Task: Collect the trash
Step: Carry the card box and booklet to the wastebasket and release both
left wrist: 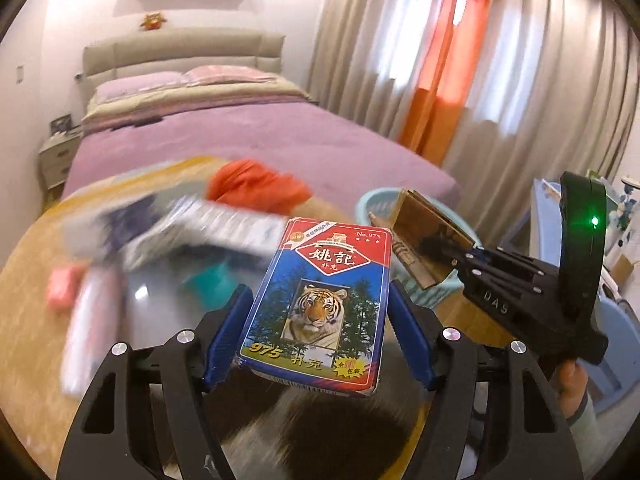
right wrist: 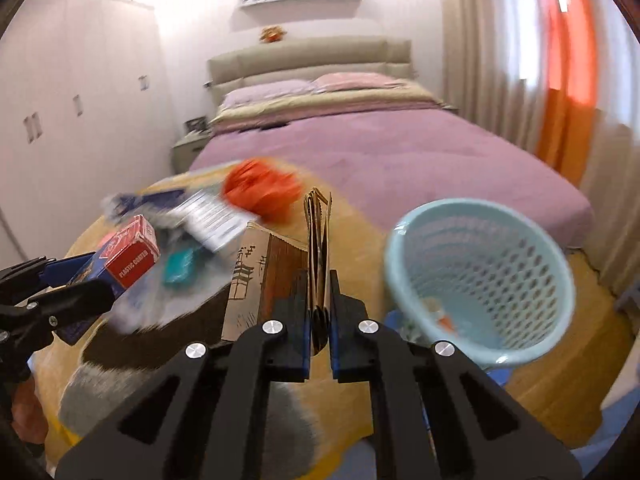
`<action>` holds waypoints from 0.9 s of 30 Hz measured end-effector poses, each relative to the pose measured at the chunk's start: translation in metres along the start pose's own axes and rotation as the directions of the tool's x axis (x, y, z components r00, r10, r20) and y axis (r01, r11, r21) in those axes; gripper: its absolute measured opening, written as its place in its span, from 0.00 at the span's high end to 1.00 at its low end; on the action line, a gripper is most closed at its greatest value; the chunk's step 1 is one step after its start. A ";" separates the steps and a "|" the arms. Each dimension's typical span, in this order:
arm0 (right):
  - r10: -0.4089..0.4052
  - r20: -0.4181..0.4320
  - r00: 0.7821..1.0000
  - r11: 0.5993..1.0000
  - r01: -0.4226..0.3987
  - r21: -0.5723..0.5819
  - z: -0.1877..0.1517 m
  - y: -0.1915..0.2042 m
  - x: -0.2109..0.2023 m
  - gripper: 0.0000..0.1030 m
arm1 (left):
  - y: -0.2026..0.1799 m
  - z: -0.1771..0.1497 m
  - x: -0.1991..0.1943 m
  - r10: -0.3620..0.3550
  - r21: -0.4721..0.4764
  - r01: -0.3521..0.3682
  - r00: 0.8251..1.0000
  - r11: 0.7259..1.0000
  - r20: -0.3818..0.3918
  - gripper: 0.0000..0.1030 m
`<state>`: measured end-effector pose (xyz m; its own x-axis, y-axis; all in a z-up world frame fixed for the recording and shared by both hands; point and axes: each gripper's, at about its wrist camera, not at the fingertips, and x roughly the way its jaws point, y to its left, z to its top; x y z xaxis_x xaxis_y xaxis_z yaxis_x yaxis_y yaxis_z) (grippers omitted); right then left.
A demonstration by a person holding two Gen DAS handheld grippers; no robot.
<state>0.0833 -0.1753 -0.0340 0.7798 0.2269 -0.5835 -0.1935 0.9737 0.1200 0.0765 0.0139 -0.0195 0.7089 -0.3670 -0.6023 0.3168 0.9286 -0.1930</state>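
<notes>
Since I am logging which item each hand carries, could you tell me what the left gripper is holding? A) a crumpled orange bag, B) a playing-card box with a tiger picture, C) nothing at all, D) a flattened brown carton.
B: in the left wrist view the left gripper has its blue pads against both sides of the playing-card box, while the flattened brown carton sits in the right gripper.

The card box [left wrist: 316, 304] reads "姚記", "No.975" and "975". Its red end says "PLASTIC COATED". The right hand-held gripper [left wrist: 436, 252] bears "DAS".
</notes>
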 end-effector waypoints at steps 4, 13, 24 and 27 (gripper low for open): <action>-0.081 0.021 0.997 0.995 0.079 0.057 0.016 -0.038 0.003 0.95 | -0.029 0.030 0.034 -0.051 0.030 0.051 0.999 0.998 0.004 0.35; -0.250 -0.083 0.965 0.942 0.263 0.207 0.027 -0.123 0.049 0.95 | -0.072 0.076 0.125 -0.136 0.038 0.138 0.989 0.990 -0.053 0.35; -0.277 -0.216 0.936 0.895 0.334 0.296 0.005 -0.169 0.088 0.95 | -0.101 0.068 0.206 -0.147 0.011 0.151 0.976 0.988 -0.162 0.34; -0.269 -0.231 0.935 0.897 0.331 0.295 0.002 -0.172 0.093 0.94 | -0.101 0.068 0.209 -0.154 -0.001 0.156 0.975 0.988 -0.159 0.34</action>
<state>0.1900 -0.3216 -0.1069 0.6439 -0.0541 -0.7632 0.2599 0.9537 0.1516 0.2359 -0.1602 -0.0733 0.5423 -0.4925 -0.6808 0.4225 0.8602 -0.2857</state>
